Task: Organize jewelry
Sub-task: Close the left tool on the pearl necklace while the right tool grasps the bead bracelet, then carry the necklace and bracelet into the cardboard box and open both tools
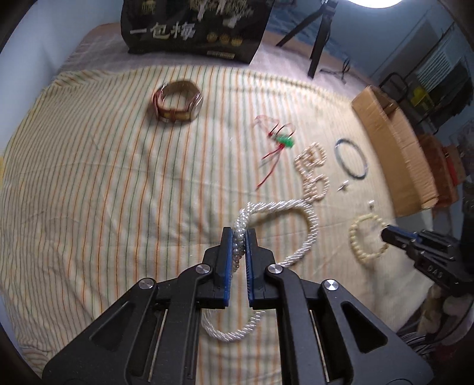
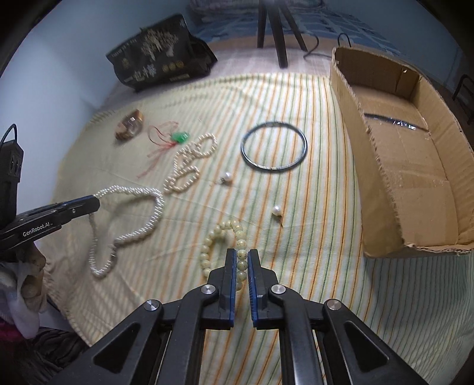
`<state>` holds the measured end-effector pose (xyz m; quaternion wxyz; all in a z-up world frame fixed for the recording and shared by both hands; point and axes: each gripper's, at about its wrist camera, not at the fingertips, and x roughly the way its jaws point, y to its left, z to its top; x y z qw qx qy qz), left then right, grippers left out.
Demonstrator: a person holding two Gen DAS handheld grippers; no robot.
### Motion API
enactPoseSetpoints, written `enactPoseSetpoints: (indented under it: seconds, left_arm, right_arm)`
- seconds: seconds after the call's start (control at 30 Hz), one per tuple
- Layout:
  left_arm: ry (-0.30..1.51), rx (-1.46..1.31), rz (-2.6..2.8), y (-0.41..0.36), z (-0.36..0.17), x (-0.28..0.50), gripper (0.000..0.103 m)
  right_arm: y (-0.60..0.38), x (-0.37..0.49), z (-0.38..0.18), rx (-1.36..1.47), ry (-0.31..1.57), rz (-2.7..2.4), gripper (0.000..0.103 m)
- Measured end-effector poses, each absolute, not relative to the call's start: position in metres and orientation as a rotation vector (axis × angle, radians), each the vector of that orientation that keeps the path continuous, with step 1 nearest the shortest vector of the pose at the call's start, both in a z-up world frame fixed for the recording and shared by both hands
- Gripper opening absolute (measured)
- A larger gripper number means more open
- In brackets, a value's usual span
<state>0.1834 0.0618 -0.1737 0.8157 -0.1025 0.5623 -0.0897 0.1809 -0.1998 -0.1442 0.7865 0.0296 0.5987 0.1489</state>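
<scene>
My left gripper is shut on a white pearl rope necklace, whose loop trails to the right on the striped cloth; it also shows in the right wrist view with the left gripper at its upper left. My right gripper is shut on a cream bead bracelet; in the left wrist view the bracelet lies at the right gripper. An open cardboard box stands to the right.
On the cloth lie a small pearl strand, a dark bangle, two pearl earrings, a green pendant on red cord and a watch. A black bag and a tripod stand behind.
</scene>
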Motion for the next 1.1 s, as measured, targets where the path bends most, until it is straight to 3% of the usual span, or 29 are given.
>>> enactPoseSetpoints:
  seconds: [0.6, 1.1]
  left_arm:
    - [0.973, -0.310, -0.300, 0.045, -0.076, 0.167, 0.006]
    - [0.841, -0.298, -0.415, -0.007, -0.017, 0.182, 0.006]
  right_arm:
    - [-0.205, 0.171, -0.084, 0.105, 1.130, 0.348, 0.005]
    - [-0.269, 0.185, -0.038, 0.132, 1.007, 0.245, 0.005]
